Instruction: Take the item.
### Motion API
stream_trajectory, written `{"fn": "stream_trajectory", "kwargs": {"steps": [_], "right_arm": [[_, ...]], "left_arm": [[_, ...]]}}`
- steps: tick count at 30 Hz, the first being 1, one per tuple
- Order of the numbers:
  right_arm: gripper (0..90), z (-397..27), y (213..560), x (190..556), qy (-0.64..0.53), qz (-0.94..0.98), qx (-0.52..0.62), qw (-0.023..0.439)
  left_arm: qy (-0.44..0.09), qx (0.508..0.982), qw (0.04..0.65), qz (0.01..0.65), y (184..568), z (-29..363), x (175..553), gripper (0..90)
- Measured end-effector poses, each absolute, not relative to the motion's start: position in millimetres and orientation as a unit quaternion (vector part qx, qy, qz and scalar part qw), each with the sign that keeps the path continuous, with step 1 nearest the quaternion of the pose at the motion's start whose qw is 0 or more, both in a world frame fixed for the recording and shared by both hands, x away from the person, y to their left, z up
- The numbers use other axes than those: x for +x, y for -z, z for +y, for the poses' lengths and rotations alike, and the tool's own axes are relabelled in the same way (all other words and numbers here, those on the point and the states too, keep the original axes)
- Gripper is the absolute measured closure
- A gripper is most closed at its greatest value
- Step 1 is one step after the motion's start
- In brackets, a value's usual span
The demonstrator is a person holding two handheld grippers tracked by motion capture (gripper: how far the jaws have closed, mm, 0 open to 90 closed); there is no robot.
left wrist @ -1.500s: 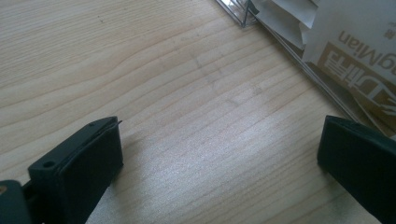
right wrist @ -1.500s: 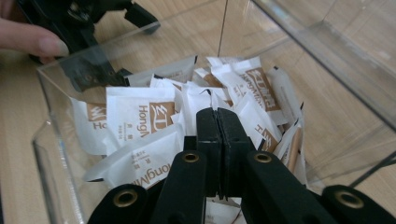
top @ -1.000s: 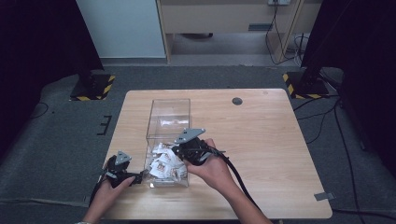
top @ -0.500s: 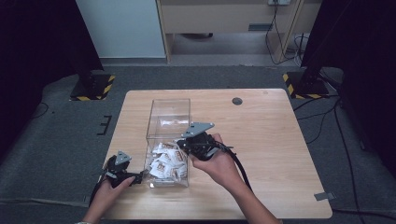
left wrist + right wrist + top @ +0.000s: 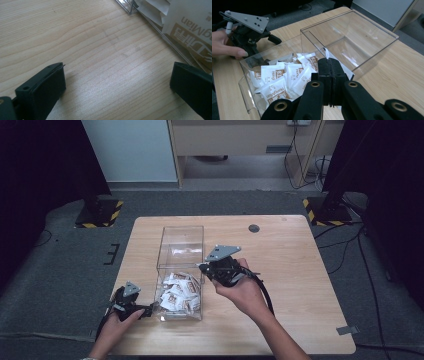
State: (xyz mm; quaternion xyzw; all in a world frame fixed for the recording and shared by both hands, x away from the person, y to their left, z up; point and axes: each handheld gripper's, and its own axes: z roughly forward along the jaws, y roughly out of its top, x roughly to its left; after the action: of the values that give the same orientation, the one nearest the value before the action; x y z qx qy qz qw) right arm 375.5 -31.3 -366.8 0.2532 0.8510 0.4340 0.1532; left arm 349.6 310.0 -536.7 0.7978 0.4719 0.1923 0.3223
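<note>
Over the wooden table [image 5: 295,270] sits a clear plastic box [image 5: 180,240], long and open-topped, its near end heaped with white and brown sachets [image 5: 179,292], its far end bare. The right hand-held gripper [image 5: 202,266] hovers at the box's right wall, above the sachet pile, carried in the person's right hand [image 5: 240,287]. Its jaws are pressed tight together, and in the right gripper view a white sachet [image 5: 327,55] pokes up from between the tips [image 5: 329,62], so it is pinching one packet just over the heap. The grey three-cornered plate [image 5: 222,252] rides on top of it.

Down at the near left corner of the box, the left hand-held gripper [image 5: 150,310] rests low by the table, held in the left hand [image 5: 117,325]. Its jaws stand wide apart with nothing between them, bare wood showing in the gap, and the box wall with sachets behind it lies just beside the right-hand jaw in the left gripper view.
</note>
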Motion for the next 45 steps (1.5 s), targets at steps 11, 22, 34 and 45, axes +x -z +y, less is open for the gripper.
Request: {"fn": "stream_trajectory", "kwargs": {"steps": [11, 22, 34, 45], "right_arm": [[89.4, -48.1, 364.3, 382.2, -0.434, 0.845, 0.265, 0.165], [89.4, -64.9, 364.6, 390.1, -0.433, 0.838, 0.281, 0.176], [89.4, -85.2, 367.0, 400.3, -0.431, 0.83, 0.299, 0.189], [89.3, -98.4, 368.2, 407.1, -0.425, 0.826, 0.313, 0.198]], "left_arm": [[-0.192, 0.798, 0.323, 0.472, 536.7, 310.0, 349.6, 0.0], [-0.192, 0.798, 0.322, 0.472, 536.7, 310.0, 349.6, 0.0], [-0.192, 0.798, 0.322, 0.472, 536.7, 310.0, 349.6, 0.0], [-0.192, 0.798, 0.323, 0.472, 536.7, 310.0, 349.7, 0.0]]}}
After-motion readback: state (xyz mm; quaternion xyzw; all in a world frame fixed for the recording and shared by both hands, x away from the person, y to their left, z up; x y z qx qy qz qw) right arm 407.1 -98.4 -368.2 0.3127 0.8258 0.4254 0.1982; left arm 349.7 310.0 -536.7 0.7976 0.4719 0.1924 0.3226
